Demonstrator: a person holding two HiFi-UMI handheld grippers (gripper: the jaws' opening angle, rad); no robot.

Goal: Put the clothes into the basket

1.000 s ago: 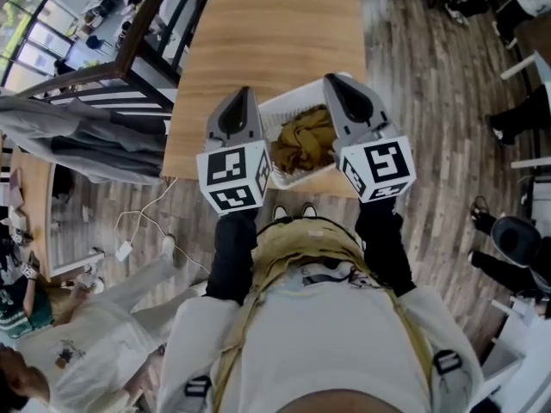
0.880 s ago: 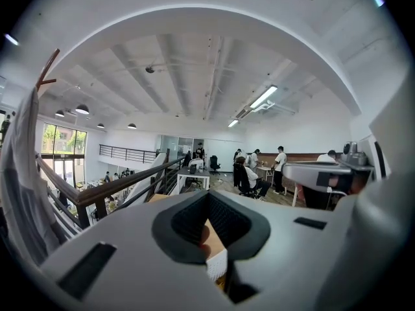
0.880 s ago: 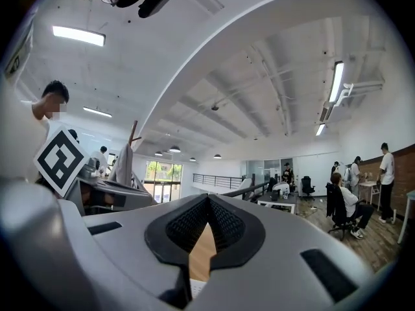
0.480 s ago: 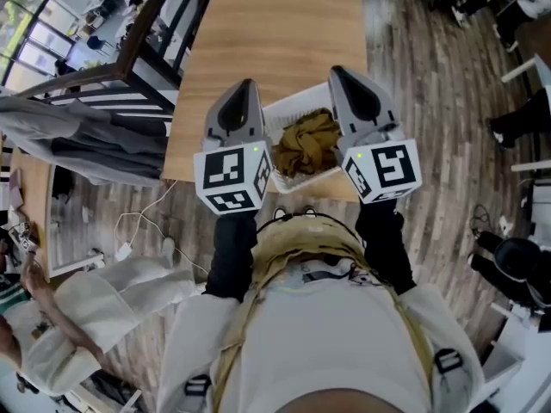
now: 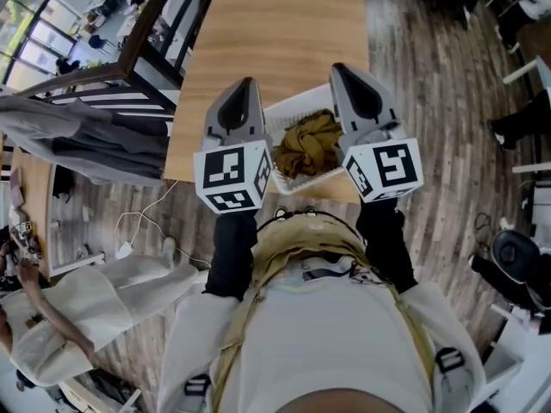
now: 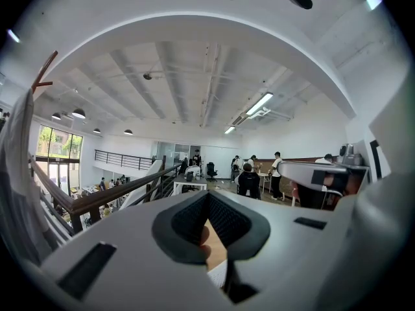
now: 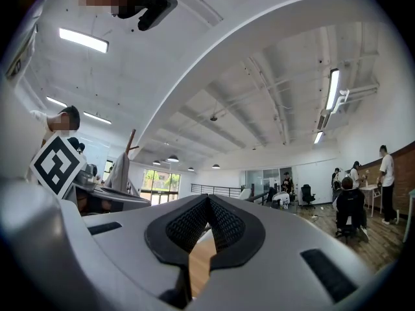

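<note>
the clothes [image 5: 310, 143], a crumpled olive-yellow bundle, are seen lying inside the white basket [image 5: 288, 107], which is set near the front edge of the wooden table [image 5: 275, 33]. the left gripper [image 5: 248, 84] is held just left of the basket and the right gripper [image 5: 337, 69] just right of it. both seem to be raised above the table, though height is hard to judge from so steep an angle. in each gripper view the jaws are pressed together at their tips, and nothing is caught between them.
</note>
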